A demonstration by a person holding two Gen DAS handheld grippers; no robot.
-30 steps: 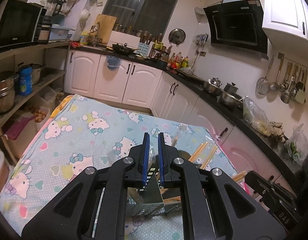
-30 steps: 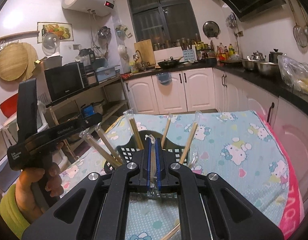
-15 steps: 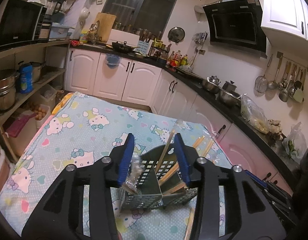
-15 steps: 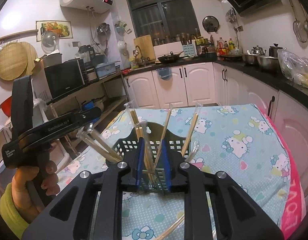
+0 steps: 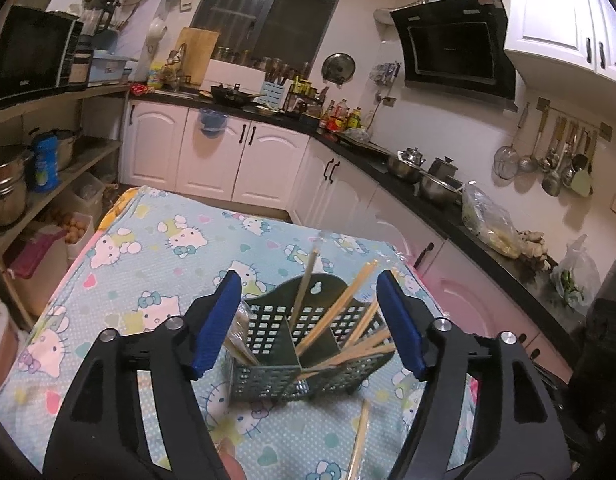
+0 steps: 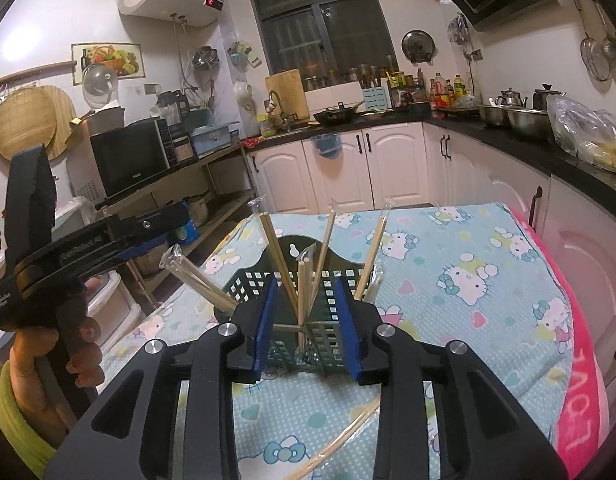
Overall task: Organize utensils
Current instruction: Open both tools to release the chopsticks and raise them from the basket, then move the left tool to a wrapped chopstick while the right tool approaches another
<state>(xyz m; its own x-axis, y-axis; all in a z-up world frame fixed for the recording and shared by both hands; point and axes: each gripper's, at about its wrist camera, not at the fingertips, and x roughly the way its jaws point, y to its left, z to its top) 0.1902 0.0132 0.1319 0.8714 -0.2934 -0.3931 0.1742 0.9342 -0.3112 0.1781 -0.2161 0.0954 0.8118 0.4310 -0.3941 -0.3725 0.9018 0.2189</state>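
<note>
The left gripper (image 5: 308, 326) has its blue fingers wide apart and holds nothing; the dark utensil basket (image 5: 304, 344) shows between them. The right gripper (image 6: 308, 326) is also spread, with nothing between its pads. The basket (image 6: 296, 276) stands on the table covered by a cartoon-cat cloth (image 6: 447, 280). Several wrapped chopsticks (image 6: 278, 256) stand tilted in its compartments. One more pair of chopsticks (image 5: 357, 440) lies flat on the cloth, just in front of the basket.
</note>
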